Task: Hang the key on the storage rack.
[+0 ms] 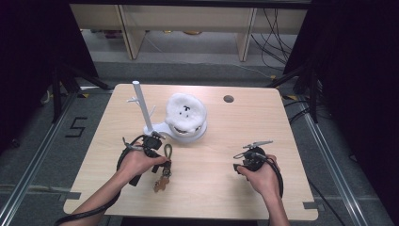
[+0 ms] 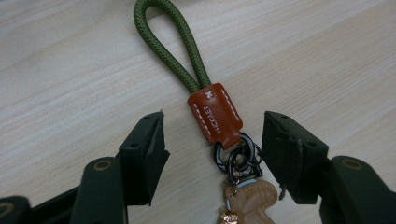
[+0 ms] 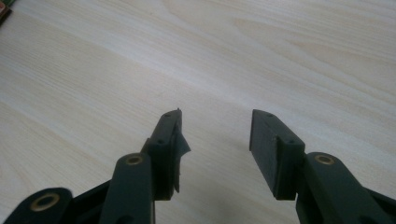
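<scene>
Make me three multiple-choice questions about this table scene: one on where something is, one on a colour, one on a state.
1. Where does the keychain lie?
A. between the left gripper's jaws
B. on the white stand
C. under the right gripper

2. What colour is its cord loop?
A. red
B. green
C. blue

3. How do the right gripper's jaws stand?
A. shut on the keychain
B. shut on nothing
C. open over bare table

Key: 1 A, the jaws flank its tab and rings; 2 B, olive braided cord; 3 C, wood shows between them.
</scene>
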A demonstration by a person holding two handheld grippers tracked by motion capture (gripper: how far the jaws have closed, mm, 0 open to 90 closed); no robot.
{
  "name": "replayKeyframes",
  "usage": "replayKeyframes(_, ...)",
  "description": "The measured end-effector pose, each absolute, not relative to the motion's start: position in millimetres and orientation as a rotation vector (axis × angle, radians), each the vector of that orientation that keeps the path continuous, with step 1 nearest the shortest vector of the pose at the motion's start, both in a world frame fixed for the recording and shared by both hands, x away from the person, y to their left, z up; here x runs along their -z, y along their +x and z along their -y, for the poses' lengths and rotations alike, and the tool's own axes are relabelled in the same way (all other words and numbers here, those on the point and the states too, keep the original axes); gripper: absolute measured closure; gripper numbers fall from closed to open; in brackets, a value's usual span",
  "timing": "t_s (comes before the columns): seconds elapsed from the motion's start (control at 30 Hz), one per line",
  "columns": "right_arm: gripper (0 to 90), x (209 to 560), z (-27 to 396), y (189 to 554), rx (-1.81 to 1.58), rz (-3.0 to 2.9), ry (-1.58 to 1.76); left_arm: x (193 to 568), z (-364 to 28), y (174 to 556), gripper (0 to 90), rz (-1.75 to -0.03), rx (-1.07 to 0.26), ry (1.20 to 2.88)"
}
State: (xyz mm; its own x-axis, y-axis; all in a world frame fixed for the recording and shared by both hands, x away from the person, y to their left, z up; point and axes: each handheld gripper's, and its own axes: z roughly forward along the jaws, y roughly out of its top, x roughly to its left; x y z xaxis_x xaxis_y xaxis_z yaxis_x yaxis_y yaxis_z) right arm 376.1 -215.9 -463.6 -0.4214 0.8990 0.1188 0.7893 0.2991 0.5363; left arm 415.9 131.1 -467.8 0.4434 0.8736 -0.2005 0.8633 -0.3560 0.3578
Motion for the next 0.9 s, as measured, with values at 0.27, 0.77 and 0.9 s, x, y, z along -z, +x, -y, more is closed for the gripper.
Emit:
replayKeyframes(0.27,54.1,462.9,216.7,376.8,-0.761,-2.368,1.58,473.6,-126.2,420.7,38.9,-1.485,-0.035,2.311)
replayKeyframes(0.77,53.9,466.5,215.0,378.3,-0.813,-2.401,1.576,477.9,-116.8,423.4,42.2,-1.467,-0.072,2.397)
replayKeyframes(0.9,53.8,467.1,213.9,378.2,-0.819,-2.396,1.588,479.5,-113.2,423.5,44.6,-1.481,-0.059,2.407)
